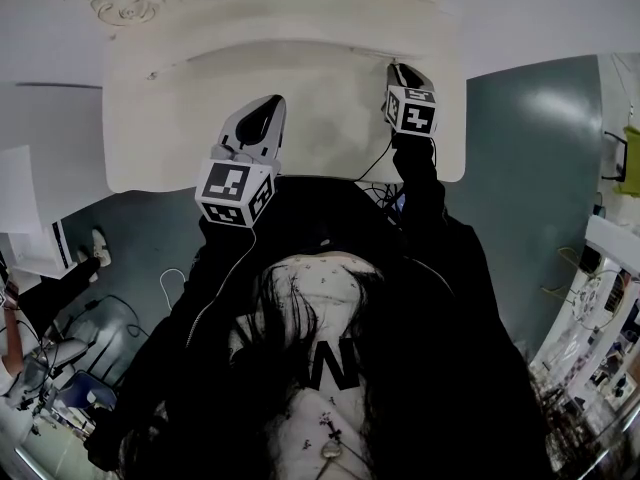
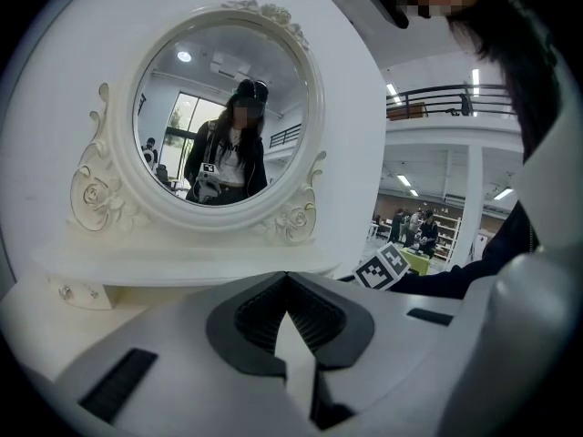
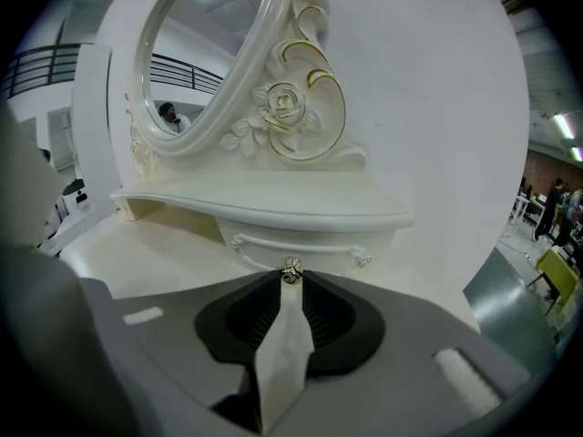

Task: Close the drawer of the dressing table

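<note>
Dark hair and a black jacket fill the near part of the head view, where a person (image 1: 330,368) is seen standing at a white dressing table (image 1: 300,88) set on a teal floor (image 1: 530,168). A two-jaw gripper is held out in each hand over the pale surface.

The right gripper (image 1: 400,70) is reached to the far right of the surface. In the right gripper view its jaws are drawn almost together, and the small metal knob (image 3: 291,269) of the drawer (image 3: 291,242) is caught between their tips. The drawer is set at the back of the surface, directly under a curved shelf (image 3: 273,209) at the foot of the mirror frame, below a carved rose (image 3: 284,103) edged in gilt. How far the drawer stands out from its housing cannot be told.

The left gripper (image 1: 268,108) is held nearer and to the left, above the middle of the surface. In the left gripper view its jaws are seen with tips pressed together and nothing between them. It is pointed toward the round mirror (image 2: 228,107), in which the person is reflected. The marker cube (image 2: 387,267) of the right gripper is seen just right of the left gripper's tips.
</note>
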`<state>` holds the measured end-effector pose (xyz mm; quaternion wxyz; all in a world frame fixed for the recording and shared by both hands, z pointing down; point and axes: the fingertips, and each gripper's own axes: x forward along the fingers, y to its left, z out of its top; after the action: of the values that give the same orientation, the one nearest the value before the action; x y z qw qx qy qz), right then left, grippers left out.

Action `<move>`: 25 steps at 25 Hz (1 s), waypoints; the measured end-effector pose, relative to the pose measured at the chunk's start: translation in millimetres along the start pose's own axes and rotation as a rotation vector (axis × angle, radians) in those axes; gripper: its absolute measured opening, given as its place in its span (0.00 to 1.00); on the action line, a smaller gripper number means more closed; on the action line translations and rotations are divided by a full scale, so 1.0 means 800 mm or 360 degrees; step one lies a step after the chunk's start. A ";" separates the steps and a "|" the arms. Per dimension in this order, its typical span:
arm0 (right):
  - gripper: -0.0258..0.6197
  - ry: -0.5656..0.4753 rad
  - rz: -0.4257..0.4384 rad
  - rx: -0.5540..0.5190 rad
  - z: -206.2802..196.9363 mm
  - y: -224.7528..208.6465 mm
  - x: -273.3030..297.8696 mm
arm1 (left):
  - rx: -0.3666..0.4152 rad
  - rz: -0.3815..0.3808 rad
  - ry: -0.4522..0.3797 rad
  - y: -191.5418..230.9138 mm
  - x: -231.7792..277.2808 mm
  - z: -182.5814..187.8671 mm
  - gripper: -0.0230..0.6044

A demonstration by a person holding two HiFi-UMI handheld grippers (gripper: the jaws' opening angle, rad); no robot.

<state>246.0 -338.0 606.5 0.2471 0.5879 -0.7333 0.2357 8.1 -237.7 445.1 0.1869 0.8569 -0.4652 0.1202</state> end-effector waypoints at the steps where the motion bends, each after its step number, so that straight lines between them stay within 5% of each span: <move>1: 0.17 -0.0002 -0.0002 0.0006 0.000 0.000 0.001 | -0.0002 0.0004 -0.0001 0.001 -0.002 0.000 0.03; 25: 0.18 -0.0094 0.0011 0.0201 0.012 -0.004 0.007 | 0.0013 0.0031 0.0009 0.006 -0.027 -0.006 0.03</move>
<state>247.1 -349.1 603.1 0.1869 0.6065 -0.7260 0.2650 -7.8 -222.1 442.5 0.1835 0.8527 -0.4726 0.1263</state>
